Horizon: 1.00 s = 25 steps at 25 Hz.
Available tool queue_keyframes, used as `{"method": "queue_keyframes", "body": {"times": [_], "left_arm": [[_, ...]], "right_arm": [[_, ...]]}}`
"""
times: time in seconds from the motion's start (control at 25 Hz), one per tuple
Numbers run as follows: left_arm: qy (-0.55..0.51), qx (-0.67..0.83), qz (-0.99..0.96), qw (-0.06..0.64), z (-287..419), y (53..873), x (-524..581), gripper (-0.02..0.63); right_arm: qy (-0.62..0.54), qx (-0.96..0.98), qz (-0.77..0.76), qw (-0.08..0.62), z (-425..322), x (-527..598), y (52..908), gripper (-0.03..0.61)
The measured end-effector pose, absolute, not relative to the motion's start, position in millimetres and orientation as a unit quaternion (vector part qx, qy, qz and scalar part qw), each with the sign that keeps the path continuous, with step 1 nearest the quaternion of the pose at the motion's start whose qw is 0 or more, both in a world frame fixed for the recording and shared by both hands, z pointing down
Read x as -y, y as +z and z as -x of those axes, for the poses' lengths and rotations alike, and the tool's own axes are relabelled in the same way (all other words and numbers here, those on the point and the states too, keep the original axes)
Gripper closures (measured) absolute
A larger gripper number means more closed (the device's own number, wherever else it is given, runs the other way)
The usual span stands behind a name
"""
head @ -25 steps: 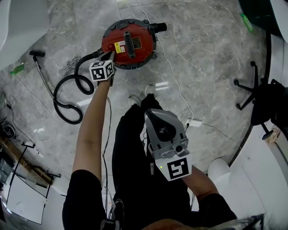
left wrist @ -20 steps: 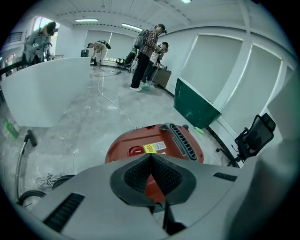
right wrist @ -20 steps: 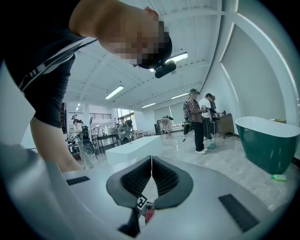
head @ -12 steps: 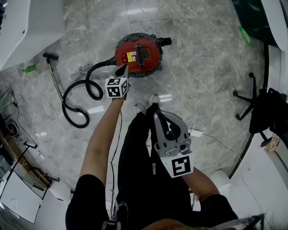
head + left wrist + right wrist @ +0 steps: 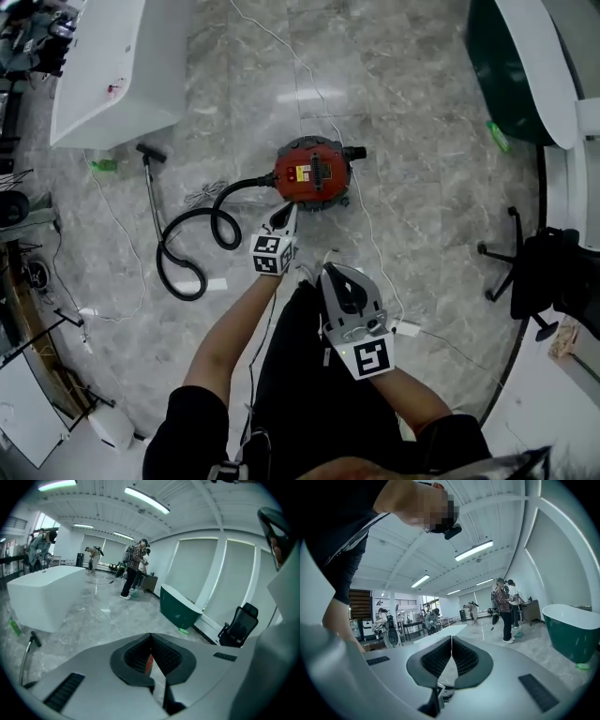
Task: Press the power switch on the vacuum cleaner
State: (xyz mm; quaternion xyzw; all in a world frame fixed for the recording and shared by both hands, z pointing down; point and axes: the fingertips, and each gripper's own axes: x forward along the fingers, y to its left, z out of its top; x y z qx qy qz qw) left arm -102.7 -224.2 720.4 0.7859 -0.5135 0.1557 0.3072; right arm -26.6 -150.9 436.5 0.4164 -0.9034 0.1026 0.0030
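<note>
The vacuum cleaner [image 5: 314, 173] stands on the marble floor [image 5: 422, 141] just ahead of the left gripper [image 5: 287, 214]. That gripper's fingers are pressed together on nothing and point at the red body, near it but apart (a sliver of red shows behind them in the left gripper view). The switch itself is too small to pick out. The right gripper [image 5: 341, 281], fingers likewise together and empty, hangs by the person's legs, farther off. The black hose [image 5: 187, 248] loops away to the left. A white block [image 5: 112, 56], a green tub [image 5: 502, 75] and an office chair [image 5: 544, 267] ring the open floor.
</note>
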Motion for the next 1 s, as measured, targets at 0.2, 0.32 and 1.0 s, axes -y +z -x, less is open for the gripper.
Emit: {"method": "queue_keyframes", "body": {"times": [0.2,0.32,1.0], "left_arm": [[0.115,0.527,-0.793,0.282,98,642,195,0.595],[0.090,0.523,-0.807,0.259,86,590,171,0.595],[-0.050,0.604,-0.789,0.099,101,373,101,0.595]], "right_arm": [[0.075,0.908,-0.412,0.006,24,140,400,0.558],[0.087,0.904,-0.417,0.018,16,127,392,0.558],[0.050,0.918,-0.393,-0.015,12,95,325,0.558]]}}
